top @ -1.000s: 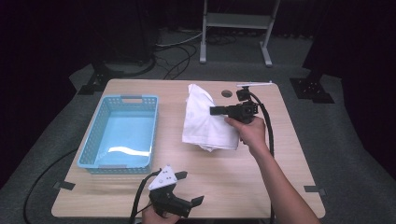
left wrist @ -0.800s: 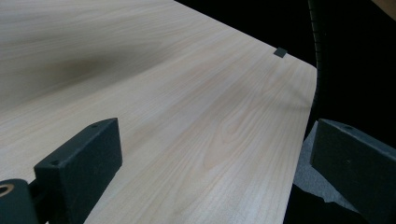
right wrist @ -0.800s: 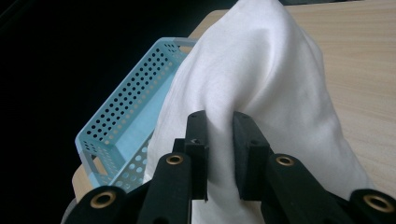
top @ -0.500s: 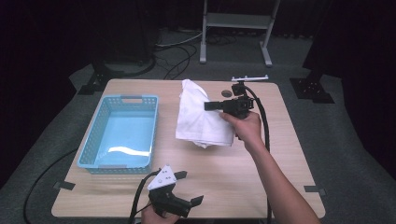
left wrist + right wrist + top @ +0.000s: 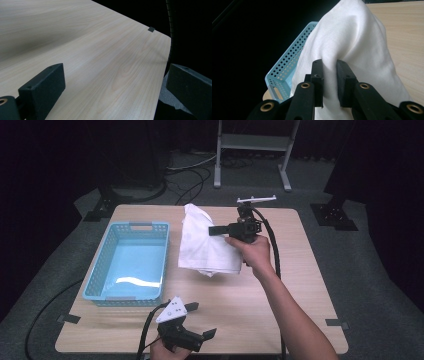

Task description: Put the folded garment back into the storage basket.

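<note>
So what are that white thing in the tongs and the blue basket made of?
The white cloth looks like thin matte woven fabric: it drapes in soft folds. The blue basket looks like moulded plastic: rigid perforated walls, faint sheen. The right tongs pinch the cloth.

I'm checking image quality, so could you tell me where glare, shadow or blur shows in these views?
High view: glare streak on the blue basket floor, dark surroundings. Left gripper view: soft shadow across the table, near jaws blurred. Right gripper view: white cloth bright yet folds readable.

A light wooden table (image 5: 300, 285) carries a blue perforated basket (image 5: 131, 262).
</note>
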Motion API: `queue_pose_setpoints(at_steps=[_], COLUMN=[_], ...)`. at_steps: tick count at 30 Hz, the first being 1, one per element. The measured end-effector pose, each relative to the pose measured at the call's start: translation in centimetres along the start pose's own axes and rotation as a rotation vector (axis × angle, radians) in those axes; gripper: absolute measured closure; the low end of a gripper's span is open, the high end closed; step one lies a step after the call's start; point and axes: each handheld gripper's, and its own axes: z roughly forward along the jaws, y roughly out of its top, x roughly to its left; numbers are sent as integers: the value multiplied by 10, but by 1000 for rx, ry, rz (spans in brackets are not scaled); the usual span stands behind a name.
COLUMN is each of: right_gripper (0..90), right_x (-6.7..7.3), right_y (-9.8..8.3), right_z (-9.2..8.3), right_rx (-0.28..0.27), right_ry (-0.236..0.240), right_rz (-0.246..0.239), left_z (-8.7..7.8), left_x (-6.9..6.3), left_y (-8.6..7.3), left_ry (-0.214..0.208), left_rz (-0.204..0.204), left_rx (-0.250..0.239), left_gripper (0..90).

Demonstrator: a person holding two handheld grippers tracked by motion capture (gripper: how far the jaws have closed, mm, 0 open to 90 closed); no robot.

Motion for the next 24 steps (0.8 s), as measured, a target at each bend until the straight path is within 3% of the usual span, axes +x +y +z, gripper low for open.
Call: queue_pose_setpoints(at_steps=[12, 24], right_gripper=[780, 779], right_x=[12, 14], right_y=[6, 6], right_z=[20, 34], right_rx=[21, 26], right_ry=[28, 50], right_rz=[-10, -8], left_z=[3, 3], left_x=[-3, -3], left_y=[0, 0], left_ry=[-9, -16], left_rz=[4, 7], left_rx=[6, 8], left_gripper=[20, 20])
